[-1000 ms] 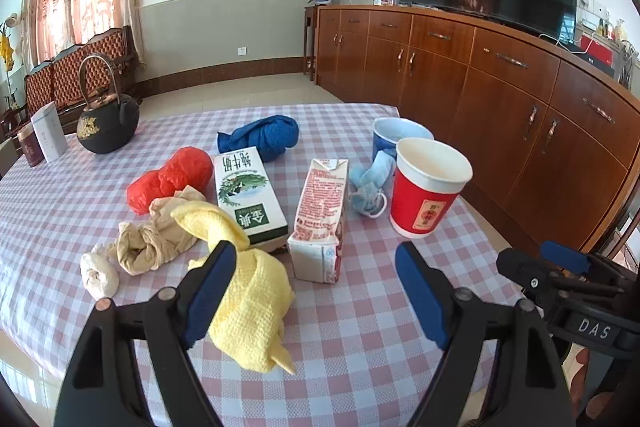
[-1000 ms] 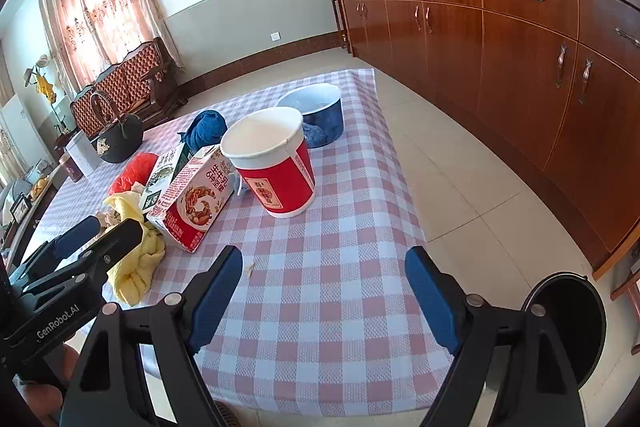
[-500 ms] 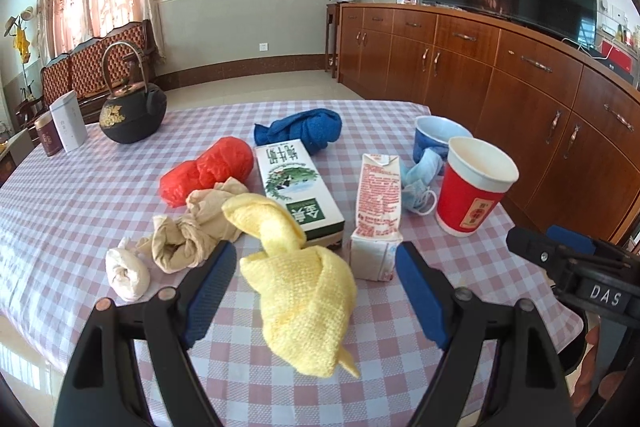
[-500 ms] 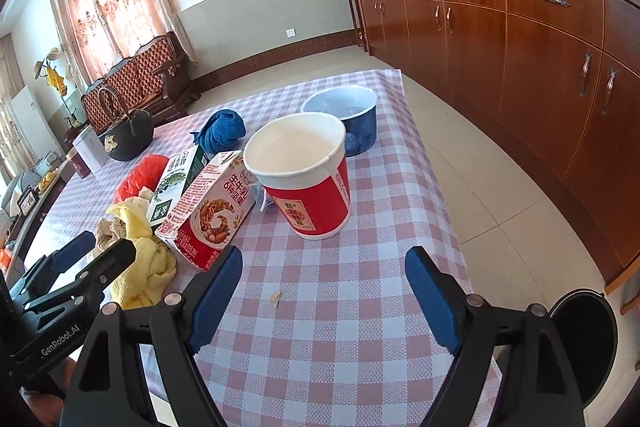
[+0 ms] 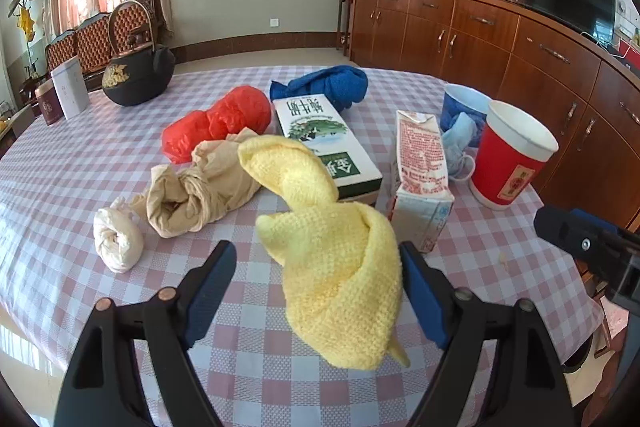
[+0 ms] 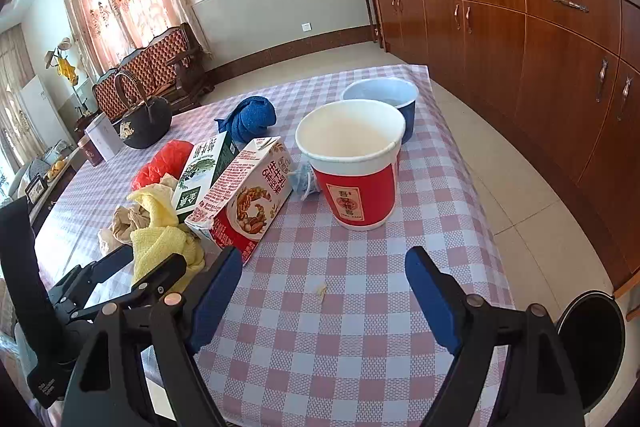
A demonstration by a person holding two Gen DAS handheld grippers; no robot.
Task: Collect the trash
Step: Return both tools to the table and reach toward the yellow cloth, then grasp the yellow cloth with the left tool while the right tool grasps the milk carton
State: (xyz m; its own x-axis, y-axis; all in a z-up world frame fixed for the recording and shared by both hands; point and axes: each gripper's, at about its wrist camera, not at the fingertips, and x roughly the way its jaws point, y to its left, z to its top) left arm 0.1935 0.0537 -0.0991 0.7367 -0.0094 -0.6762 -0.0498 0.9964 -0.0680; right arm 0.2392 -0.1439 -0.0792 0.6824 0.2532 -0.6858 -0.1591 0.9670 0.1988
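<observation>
The left gripper (image 5: 316, 291) is standing released, its jaws having just narrowed a touch, with the lower fold of the yellow knitted cloth (image 5: 332, 259) lying between the blue pads but not pressed by them. The right gripper (image 6: 322, 291) is also standing wide and empty, holding nothing but bare checked tablecloth (image 6: 360, 347) and a small pale crumb (image 6: 320, 290) between its fingers.

From the left gripper, the red-printed carton (image 5: 424, 167) is standing at about one o'clock, the green-and-white carton (image 5: 324, 139) lying at twelve, and the beige crumpled bag (image 5: 196, 187) and white wad (image 5: 116, 241) at ten to eleven. The red plastic bag (image 5: 216, 123) and blue cloth (image 5: 324, 89) are lying farther out. From the right gripper, the red paper cup (image 6: 352, 163) is standing at twelve, the blue bowl (image 6: 384, 99) behind it, and the black bin (image 6: 592, 347) sitting on the floor at four o'clock.

Risks, as I judge them: the cloth is soft and draped, so closing on one fold could drag the rest across the table and knock the upright carton beside it. The tall empty cup looks light and could tip if a finger clips its rim.

Chinese characters are showing on both cartons and on the cup's gold emblem; I cannot read them surely. The left tool's body in the right view carries small lettering, too blurred to read.
</observation>
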